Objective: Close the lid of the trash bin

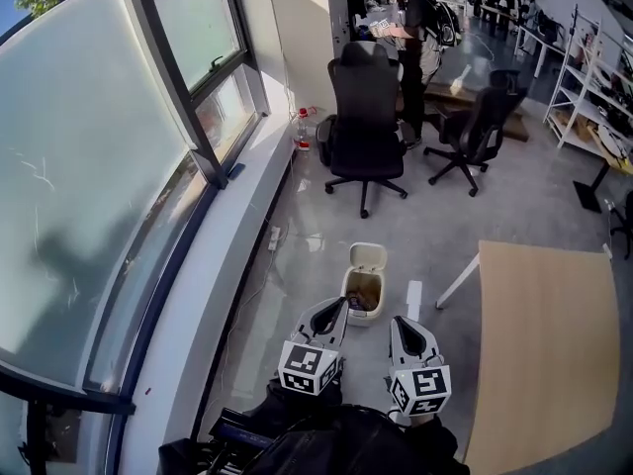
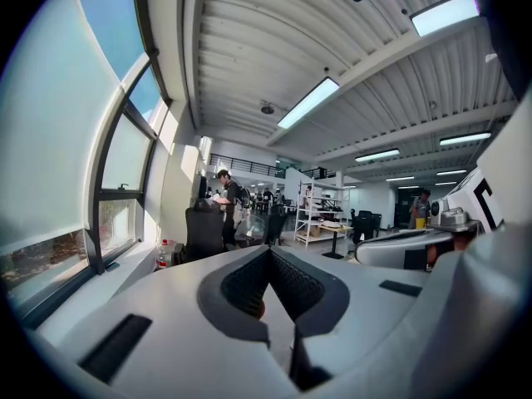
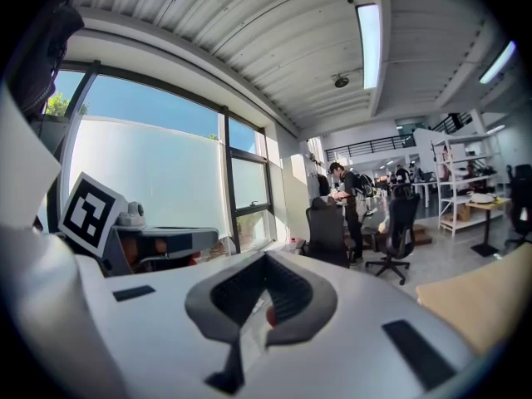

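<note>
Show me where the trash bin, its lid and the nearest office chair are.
trash bin (image 1: 362, 317): head view, front rim.
lid (image 1: 367, 256): head view, middle of the raised flap.
office chair (image 1: 364, 92): head view, backrest.

Open-plan office or lab workspace: black swivel chairs (image 1: 364, 117) on a polished grey floor (image 1: 534, 196), a pale wood surface (image 1: 549, 354) on white legs, and a person (image 1: 415, 28) standing farther back. White metal shelving racks (image 1: 586, 77) stand along one side and tall framed windows (image 1: 89, 166) along the other. Long strip lights (image 2: 314, 102) hang under a ribbed industrial ceiling (image 2: 249, 40).
</note>
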`<state>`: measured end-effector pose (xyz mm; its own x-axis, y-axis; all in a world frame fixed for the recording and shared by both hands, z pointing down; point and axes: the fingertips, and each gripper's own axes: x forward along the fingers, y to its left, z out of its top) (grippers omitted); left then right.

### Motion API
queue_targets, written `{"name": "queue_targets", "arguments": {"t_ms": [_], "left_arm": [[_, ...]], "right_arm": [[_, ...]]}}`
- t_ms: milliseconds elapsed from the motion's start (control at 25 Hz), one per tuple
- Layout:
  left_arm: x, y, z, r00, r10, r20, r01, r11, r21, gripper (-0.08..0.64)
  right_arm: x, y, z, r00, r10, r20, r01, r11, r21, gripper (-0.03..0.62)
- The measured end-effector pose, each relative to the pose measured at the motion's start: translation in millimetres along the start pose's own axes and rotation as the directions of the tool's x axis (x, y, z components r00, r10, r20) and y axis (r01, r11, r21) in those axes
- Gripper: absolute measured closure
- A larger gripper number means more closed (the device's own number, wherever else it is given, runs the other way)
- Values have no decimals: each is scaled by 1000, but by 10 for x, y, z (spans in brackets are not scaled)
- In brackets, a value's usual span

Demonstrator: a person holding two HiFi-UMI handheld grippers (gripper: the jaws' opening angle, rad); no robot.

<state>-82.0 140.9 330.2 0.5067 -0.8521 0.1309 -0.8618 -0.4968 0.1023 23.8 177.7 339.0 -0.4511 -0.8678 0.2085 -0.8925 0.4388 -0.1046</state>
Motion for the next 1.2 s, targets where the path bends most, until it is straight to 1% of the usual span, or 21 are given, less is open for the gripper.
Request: {"name": "queue_targets", "arguments": {"t_ms": [360,600,760,880,1040,1200], "left_arm": [[620,723,55,999,-41,-35,41,999,-23,560],[922,974,9,995,-85,-55,83,996,-45,560],[1078,1150,-133,991,-99,-91,92,992,-80,560],[1196,1185,-213,988,-108,-112,98,991,-93,560],[1306,1124,-300,984,-111,-138,101,992,-80,560],[1406,1077,-265,988,-77,-136,69,996,-62,560]], "right_arm": [[922,-126,184,999,-44,-24,44,999,3,588],[1315,-230,262,996,-83,-41,83,997,-11,588],[1516,-314,234,991,-117,-58,116,993,-19,588],[1592,-373,201,990,-122,-73,120,992,-23,588],[1594,-471,85,988,-120,-95,120,993,-7,588],[1605,-593,105,991,-93,-93,93,996,-3,588]]}}
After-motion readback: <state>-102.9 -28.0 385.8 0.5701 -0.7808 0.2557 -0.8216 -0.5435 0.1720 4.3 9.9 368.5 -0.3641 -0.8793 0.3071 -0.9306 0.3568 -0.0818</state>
